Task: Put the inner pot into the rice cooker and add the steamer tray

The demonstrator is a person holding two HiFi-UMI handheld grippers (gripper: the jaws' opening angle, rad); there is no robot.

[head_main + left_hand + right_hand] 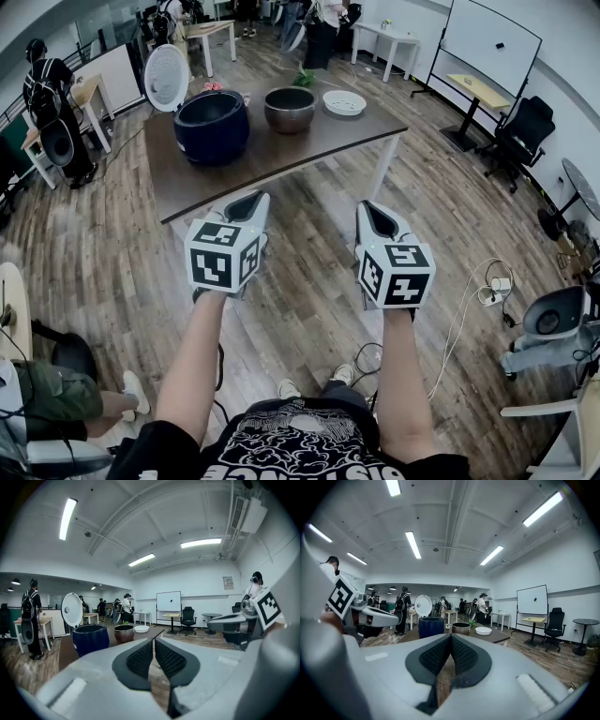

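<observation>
On the brown table (281,155) ahead stands a dark blue rice cooker (212,125) with its white lid (166,77) up. The metal inner pot (290,108) sits to its right, and the white steamer tray (344,102) lies further right. Both grippers hang over the floor, short of the table. My left gripper (246,206) is shut and holds nothing. My right gripper (377,217) is likewise shut and empty. The left gripper view shows the cooker (91,638), pot (124,633) and tray (141,629) beyond its shut pads. The right gripper view shows the cooker (431,626), pot (461,628) and tray (483,631).
Wooden floor lies between me and the table. A person with a backpack (49,89) stands at the left by a desk. A whiteboard (489,42), a yellow side table (478,91) and an office chair (516,136) stand at the right. Cables (473,300) trail on the floor.
</observation>
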